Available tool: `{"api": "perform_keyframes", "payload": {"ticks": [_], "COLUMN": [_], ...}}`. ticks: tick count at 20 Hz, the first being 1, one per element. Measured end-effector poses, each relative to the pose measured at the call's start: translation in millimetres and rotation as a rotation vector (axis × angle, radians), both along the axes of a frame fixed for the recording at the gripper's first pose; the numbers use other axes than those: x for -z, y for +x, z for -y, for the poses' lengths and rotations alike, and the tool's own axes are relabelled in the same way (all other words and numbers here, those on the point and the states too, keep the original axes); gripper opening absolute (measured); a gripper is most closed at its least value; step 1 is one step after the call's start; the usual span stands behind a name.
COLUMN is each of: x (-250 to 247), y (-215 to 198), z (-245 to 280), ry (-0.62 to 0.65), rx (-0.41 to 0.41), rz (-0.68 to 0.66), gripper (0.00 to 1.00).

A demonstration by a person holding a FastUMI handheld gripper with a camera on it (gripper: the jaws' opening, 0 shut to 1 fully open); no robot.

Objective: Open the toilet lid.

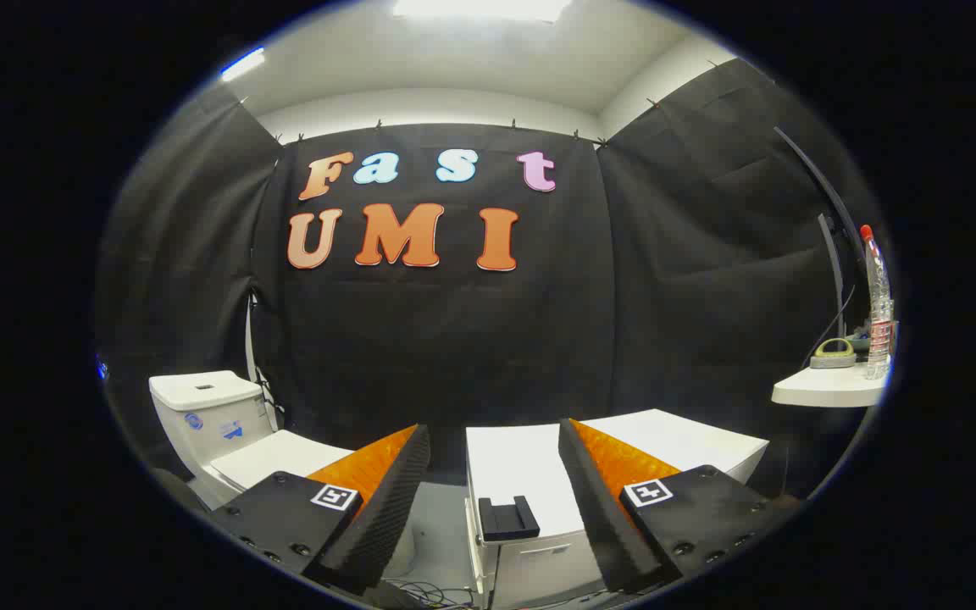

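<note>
White cabinet (530, 462) sits near, centre, a small black holder (507, 518) on its front edge. Far right, a white shelf (823, 391) carries a bottle (877, 305) and a grey-green tool (833, 354). Tongs (495, 483) gape, gripping nothing.

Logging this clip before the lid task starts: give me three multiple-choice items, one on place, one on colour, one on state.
1. Where is the toilet relative to the gripper?
A. between the jaws
B. beyond the left jaw
C. on the shelf

2. What colour is the bottle cap?
A. red
B. green
C. white

3. The toilet lid is:
A. raised
B. removed
C. down

Answers: 1 B, it stands off to that side; 2 A, red tip on the clear bottle; 3 C, lying flat on the bowl, jaws open and holding nothing.
</note>
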State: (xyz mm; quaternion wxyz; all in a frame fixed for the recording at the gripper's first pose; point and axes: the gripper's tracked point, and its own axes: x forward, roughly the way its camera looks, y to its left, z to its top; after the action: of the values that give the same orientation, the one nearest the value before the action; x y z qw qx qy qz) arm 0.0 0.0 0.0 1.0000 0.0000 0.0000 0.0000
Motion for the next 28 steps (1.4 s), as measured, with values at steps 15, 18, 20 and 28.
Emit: {"api": "perform_keyframes", "payload": {"ticks": [15, 18, 20, 28], "x": [3.3, 0.9, 1.2, -6.2], "y": [-0.2, -0.2, 0.0, -4.1], "z": [8.0, 8.7, 9.7, 21.0], "ry": [0.023, 0.022, 0.023, 0.018], "rx": [0.022, 0.025, 0.029, 0.073], "rz": [0.000, 0.003, 0.004, 0.028], "gripper": [0.98, 0.98, 0.98, 0.98]}}
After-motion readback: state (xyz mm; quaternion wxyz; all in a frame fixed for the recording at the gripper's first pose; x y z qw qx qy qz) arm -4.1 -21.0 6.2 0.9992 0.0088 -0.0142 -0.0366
